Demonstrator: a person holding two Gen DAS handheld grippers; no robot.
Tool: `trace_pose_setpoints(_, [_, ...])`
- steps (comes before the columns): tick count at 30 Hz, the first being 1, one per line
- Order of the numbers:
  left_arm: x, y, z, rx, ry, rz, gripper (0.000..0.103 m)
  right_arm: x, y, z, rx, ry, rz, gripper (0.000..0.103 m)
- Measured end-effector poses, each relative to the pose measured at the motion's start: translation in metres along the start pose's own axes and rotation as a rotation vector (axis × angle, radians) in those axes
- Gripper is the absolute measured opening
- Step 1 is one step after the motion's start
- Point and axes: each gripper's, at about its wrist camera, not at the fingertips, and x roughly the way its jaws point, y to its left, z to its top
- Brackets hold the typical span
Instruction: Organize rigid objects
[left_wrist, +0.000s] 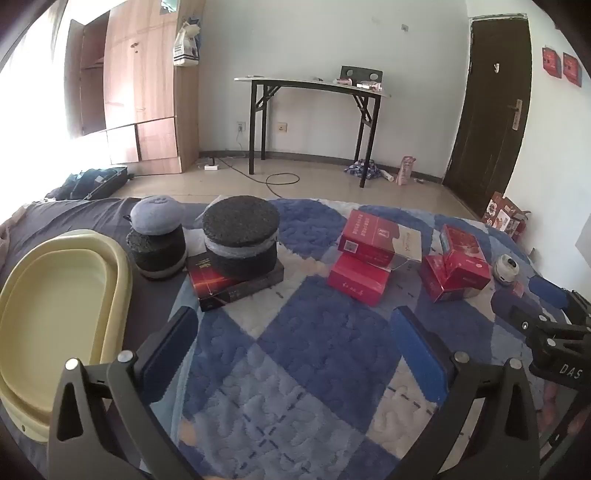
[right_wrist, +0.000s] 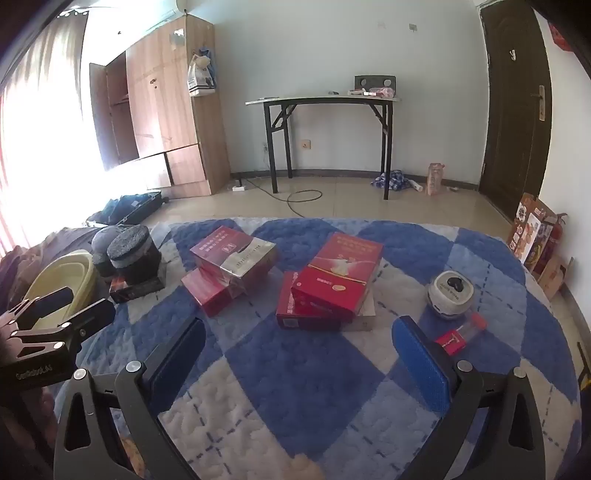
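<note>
A: Both tools up and empty. Our left tool (left_wrist: 295, 343) has its pads spread wide over the blue-and-white checked quilted blanket (left_wrist: 317, 354), nothing between them. Our right tool (right_wrist: 299, 354) is the same: pads apart, bare blanket in the gap.

B: Surface? Looks like a bed or a mat on the floor, we can't tell which. Not a counter; the black-legged folding table (right_wrist: 325, 99) stands well apart by the wall.

A: Task things sit ahead of both tools. Two stacks of flat red cardboard boxes: the left stack (right_wrist: 229, 266) has its top box skewed on the lower one, and the right stack (right_wrist: 328, 288) is also crooked. We judge that's why they need organizing, since the edges don't line up.

B: Far left we see two round dark foam discs with grey bands (left_wrist: 240, 236). The bigger one sits on a flat black box with red streaks (left_wrist: 236, 282), the smaller just beside it. Beside those is the pale yellow oval plastic basin (left_wrist: 62, 302), nothing in it, probably the bin for sorted items.

A: On the right there's a small round white-and-grey jar (right_wrist: 450, 291), with a small clear tube with a red label (right_wrist: 460, 334) lying just beside our right tool's pad.

B: The tools hang level and centred, we reckon so either can reach a stack. Nothing gripped yet.
</note>
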Motion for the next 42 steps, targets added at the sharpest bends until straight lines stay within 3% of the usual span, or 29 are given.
trace_pose_setpoints(18, [0.003,-0.007,-0.004,0.028,0.008,-0.052,0.103,0.002,0.007,-0.003,-0.056,-0.017,-0.009,0.103])
trace_pose_setpoints(29, [0.004,-0.006,-0.005,-0.014,0.015,-0.101,0.103,0.009,0.015,-0.007,-0.087,-0.002,0.047,0.103])
trace_pose_setpoints(42, [0.012,-0.008,-0.007,-0.001,0.043,-0.069,0.103,0.009,0.010,-0.006,-0.027,0.002,0.053,0.103])
